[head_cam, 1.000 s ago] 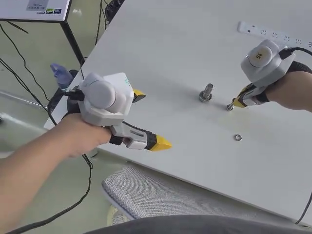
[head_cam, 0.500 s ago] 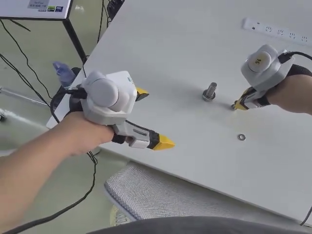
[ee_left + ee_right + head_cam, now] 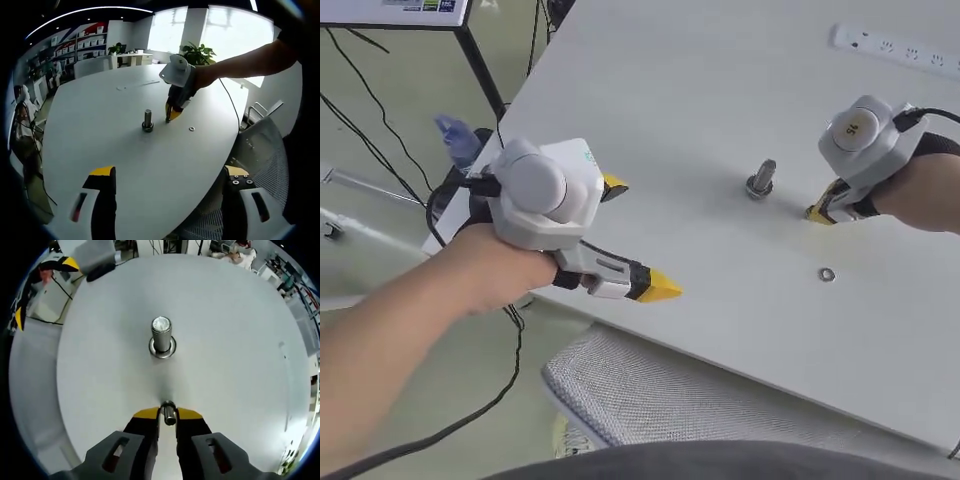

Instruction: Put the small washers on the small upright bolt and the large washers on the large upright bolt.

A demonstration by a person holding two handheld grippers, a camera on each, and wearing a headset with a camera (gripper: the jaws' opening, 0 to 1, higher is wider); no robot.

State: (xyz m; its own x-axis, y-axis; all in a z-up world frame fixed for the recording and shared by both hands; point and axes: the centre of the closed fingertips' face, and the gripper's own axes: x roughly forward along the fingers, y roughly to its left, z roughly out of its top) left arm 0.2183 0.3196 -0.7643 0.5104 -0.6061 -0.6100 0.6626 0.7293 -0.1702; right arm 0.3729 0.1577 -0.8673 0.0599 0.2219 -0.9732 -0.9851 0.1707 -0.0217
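The large upright bolt [image 3: 761,180] [image 3: 161,335] [image 3: 147,120] stands mid-table with a washer ring at its base. My right gripper [image 3: 818,213] [image 3: 168,415] [image 3: 171,113] is tipped down just right of it, its yellow fingertips shut on the small upright bolt [image 3: 169,409]; in the head view the tips hide that bolt. One small washer [image 3: 827,274] [image 3: 191,129] lies flat on the table, nearer me than the right gripper. My left gripper [image 3: 637,235] [image 3: 169,174] hovers open over the table's near left edge, holding nothing.
A white power strip [image 3: 895,48] lies at the far right of the white table [image 3: 700,90]. A grey mesh chair [image 3: 650,400] sits below the table's near edge. Cables and a monitor stand [image 3: 480,70] are off the table's left side.
The head camera has shifted, moving everything slightly right in the picture. The small bolt, seen just off the right gripper's tips a second ago, is now covered by them. The left gripper holds its place.
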